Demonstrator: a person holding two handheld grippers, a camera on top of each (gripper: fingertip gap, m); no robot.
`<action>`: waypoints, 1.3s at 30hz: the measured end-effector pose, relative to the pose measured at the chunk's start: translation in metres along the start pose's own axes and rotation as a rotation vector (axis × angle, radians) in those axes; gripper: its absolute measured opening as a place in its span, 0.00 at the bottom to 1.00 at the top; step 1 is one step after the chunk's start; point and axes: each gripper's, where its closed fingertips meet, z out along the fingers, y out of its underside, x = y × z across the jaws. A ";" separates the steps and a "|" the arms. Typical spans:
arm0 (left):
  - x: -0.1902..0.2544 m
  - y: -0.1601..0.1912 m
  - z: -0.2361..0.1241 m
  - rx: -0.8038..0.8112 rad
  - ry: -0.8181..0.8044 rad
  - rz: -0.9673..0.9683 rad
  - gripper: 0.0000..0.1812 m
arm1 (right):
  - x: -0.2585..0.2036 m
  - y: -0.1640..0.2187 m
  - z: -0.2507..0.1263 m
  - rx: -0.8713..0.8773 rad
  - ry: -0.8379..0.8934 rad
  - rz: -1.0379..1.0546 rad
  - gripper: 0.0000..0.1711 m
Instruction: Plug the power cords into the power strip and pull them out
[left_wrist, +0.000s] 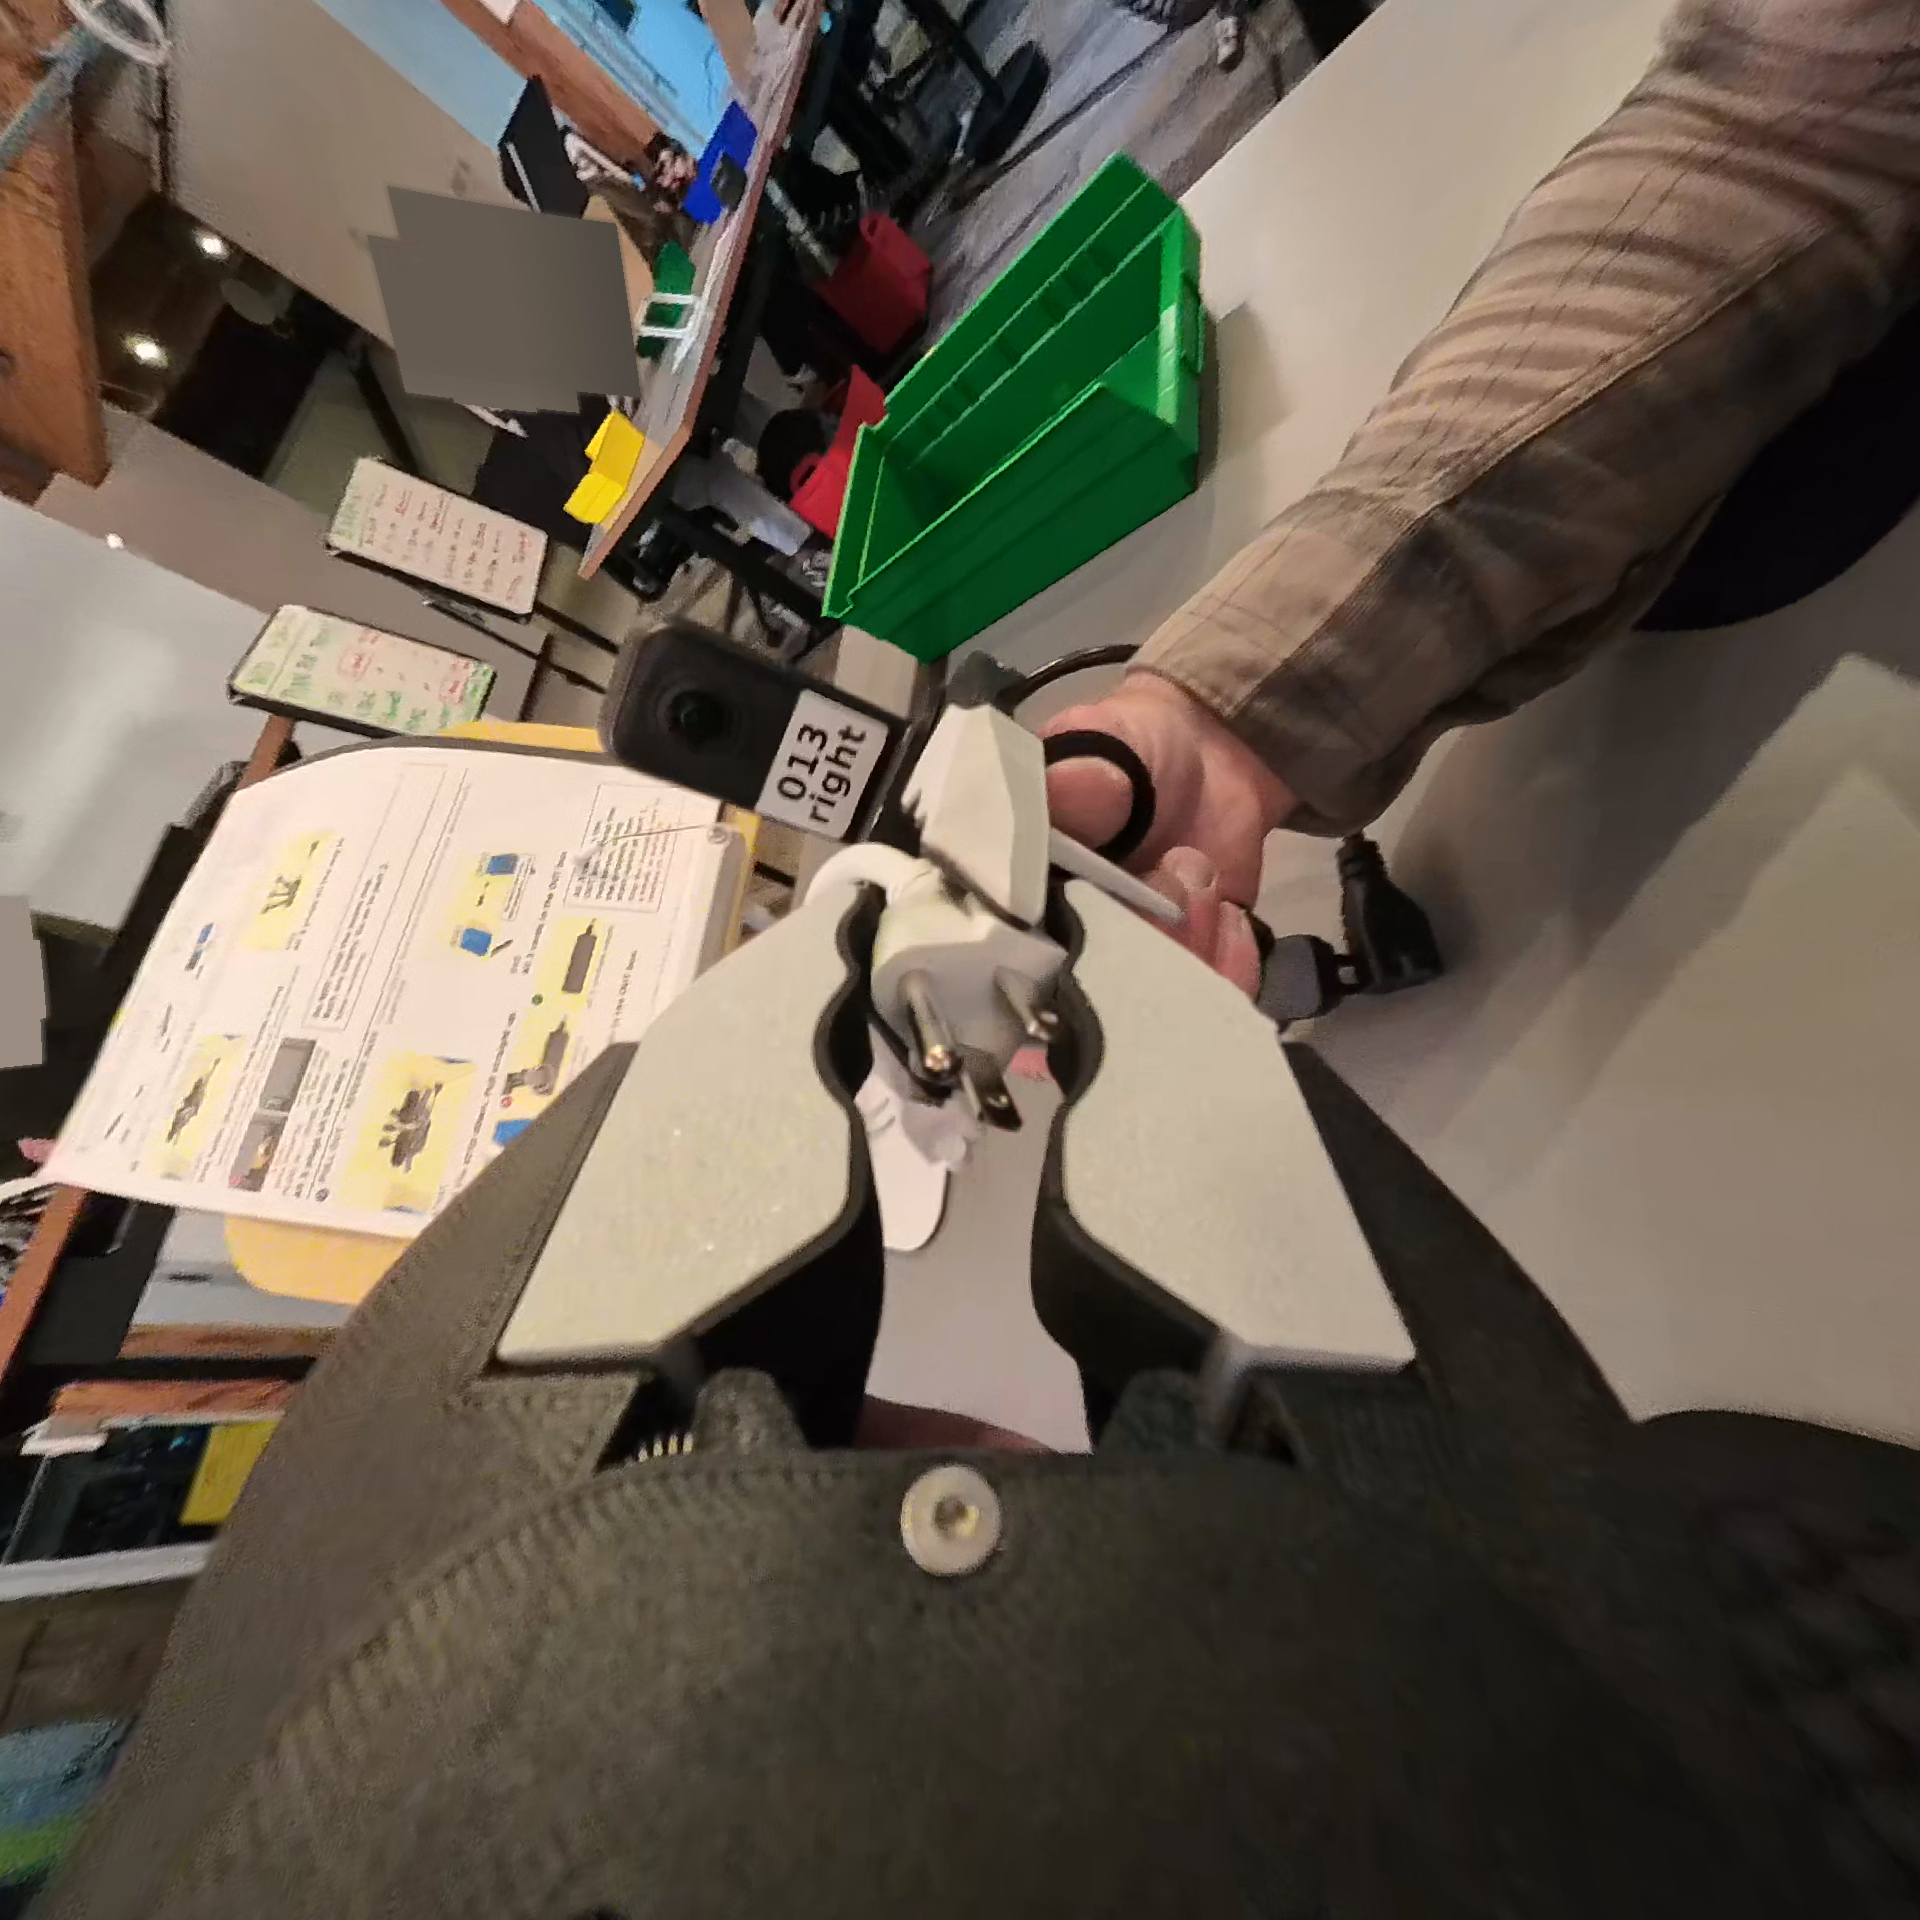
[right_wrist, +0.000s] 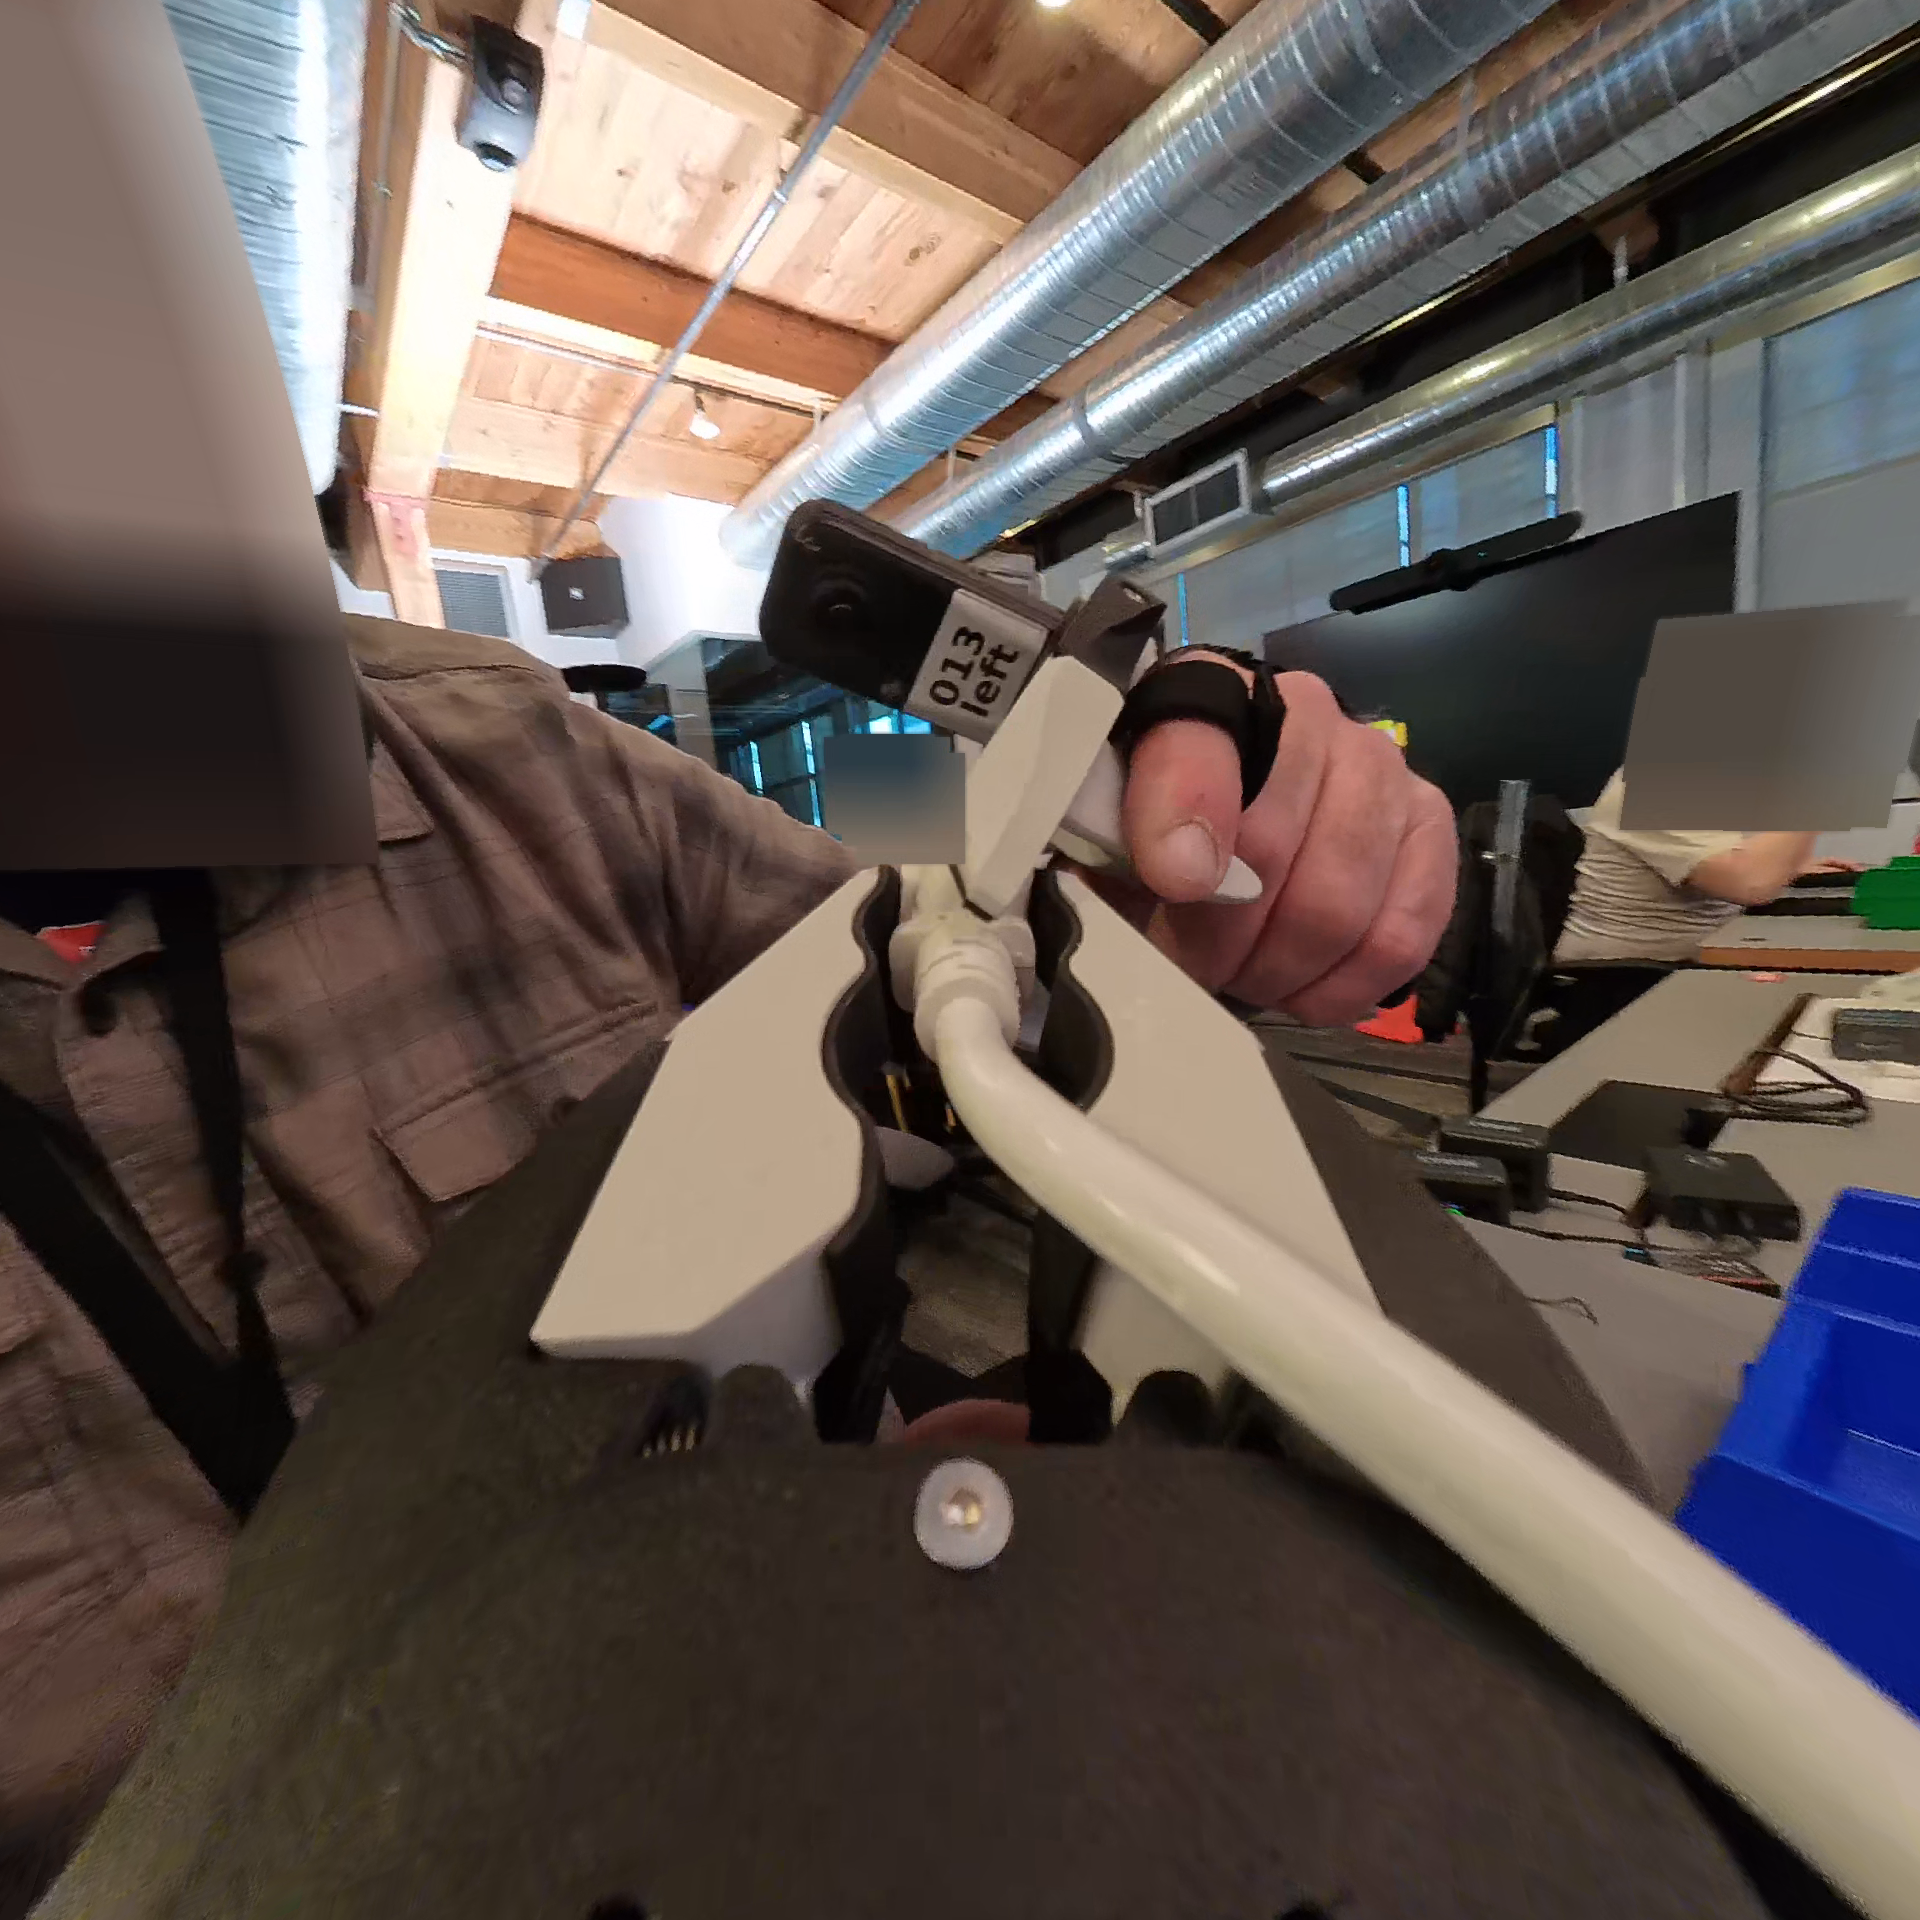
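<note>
A white three-prong plug (left_wrist: 966, 977) sits between the fingertips of my left gripper (left_wrist: 961, 925), prongs pointing back at this camera. My left gripper is shut on it. My right gripper faces it from the far side, turned crosswise, and one of its white fingers (left_wrist: 982, 800) lies on the plug. In the right wrist view my right gripper (right_wrist: 966, 904) is shut on the same plug (right_wrist: 966, 961). The thick white cord (right_wrist: 1299, 1309) runs back past that camera to the lower right. The plug is held in the air. No power strip shows.
A green bin (left_wrist: 1039, 416) stands on the grey table (left_wrist: 1558, 1091). A black cord plug (left_wrist: 1387, 920) lies near the person's hand. A printed sheet (left_wrist: 395, 966) is at the left. A blue bin (right_wrist: 1829, 1403) and small black boxes (right_wrist: 1714, 1195) are at the right. My two grippers' fingertips are within a few centimetres of each other.
</note>
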 end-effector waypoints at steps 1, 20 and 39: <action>-0.002 0.002 0.001 -0.007 -0.026 0.008 0.17 | 0.001 -0.001 -0.001 -0.003 0.013 -0.005 0.14; -0.050 0.047 -0.025 -0.162 -0.392 -0.024 0.26 | 0.027 -0.034 -0.046 -0.405 0.546 -0.495 0.14; -0.011 0.120 0.126 -0.306 0.025 -0.200 0.27 | 0.005 -0.093 -0.174 -0.508 0.922 -0.554 0.13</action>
